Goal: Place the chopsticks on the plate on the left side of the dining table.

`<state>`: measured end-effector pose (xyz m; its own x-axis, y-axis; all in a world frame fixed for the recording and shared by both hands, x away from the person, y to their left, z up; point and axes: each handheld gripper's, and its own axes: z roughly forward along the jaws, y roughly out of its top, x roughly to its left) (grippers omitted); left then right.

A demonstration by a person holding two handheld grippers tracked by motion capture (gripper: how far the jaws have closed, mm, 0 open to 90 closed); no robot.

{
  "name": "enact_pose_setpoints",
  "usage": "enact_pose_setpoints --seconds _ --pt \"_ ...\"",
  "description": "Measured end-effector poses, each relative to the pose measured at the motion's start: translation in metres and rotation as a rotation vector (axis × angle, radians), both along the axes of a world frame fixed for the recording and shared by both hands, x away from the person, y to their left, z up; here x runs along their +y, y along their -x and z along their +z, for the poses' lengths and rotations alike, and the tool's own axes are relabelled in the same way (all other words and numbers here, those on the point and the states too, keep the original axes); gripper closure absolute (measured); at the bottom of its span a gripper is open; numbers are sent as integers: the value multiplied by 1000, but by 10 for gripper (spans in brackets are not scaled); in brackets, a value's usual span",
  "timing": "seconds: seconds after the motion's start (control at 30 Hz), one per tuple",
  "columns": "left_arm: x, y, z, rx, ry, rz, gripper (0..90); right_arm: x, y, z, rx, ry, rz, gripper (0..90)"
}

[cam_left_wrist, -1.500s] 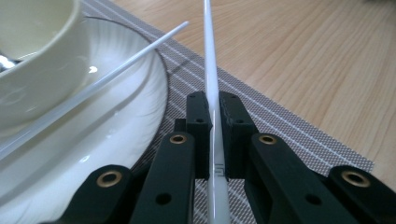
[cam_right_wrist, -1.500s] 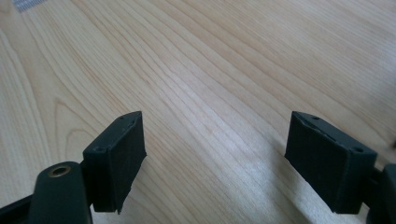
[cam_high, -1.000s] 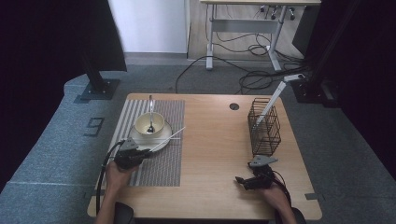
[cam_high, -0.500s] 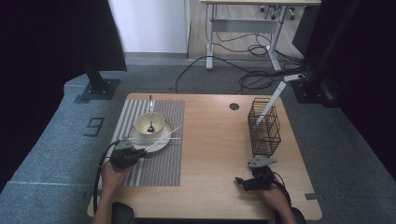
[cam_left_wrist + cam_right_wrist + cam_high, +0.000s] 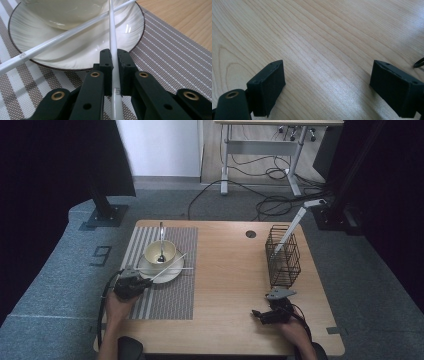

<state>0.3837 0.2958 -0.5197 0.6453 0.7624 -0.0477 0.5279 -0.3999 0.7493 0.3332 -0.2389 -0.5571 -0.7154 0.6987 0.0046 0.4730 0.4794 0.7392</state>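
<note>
My left gripper (image 5: 142,282) (image 5: 114,60) sits low at the near edge of a white plate (image 5: 172,273) (image 5: 82,56) and is shut on a white chopstick (image 5: 167,268) (image 5: 111,32). That chopstick slants up over the plate past the cream bowl (image 5: 160,252) (image 5: 62,12). A second white chopstick (image 5: 62,37) lies across the plate under the bowl's side, crossing the held one. A metal spoon (image 5: 161,240) stands in the bowl. My right gripper (image 5: 260,314) (image 5: 327,85) rests open over bare wood at the front right, with nothing between its pads.
Plate and bowl stand on a grey striped placemat (image 5: 170,295) (image 5: 170,55) on the left of the wooden table (image 5: 225,270) (image 5: 324,37). A black wire basket (image 5: 283,255) stands at the right, with a white lamp arm behind it. Cables lie on the floor beyond.
My left gripper has drawn slightly to the left with the chopstick in its jaws, so the stick's far tip reaches less far right. The right gripper has kept still.
</note>
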Motion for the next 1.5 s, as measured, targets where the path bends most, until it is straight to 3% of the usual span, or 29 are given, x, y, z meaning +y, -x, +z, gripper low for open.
enact_pose_setpoints --seconds 0.73,0.9,1.07,1.23,1.5 --pt "2 0 0 1 -15 9 786 0 0 0 1 -1 -3 118" --pt "3 0 0 0 -10 17 786 0 0 0 1 -1 -3 118" --pt "6 -2 0 2 23 32 779 0 0 0 1 -1 -3 118" --pt "9 -5 0 7 62 61 748 0 0 0 1 -1 -3 118" --pt "4 -12 -2 14 45 93 627 0 0 0 1 -1 -3 118"
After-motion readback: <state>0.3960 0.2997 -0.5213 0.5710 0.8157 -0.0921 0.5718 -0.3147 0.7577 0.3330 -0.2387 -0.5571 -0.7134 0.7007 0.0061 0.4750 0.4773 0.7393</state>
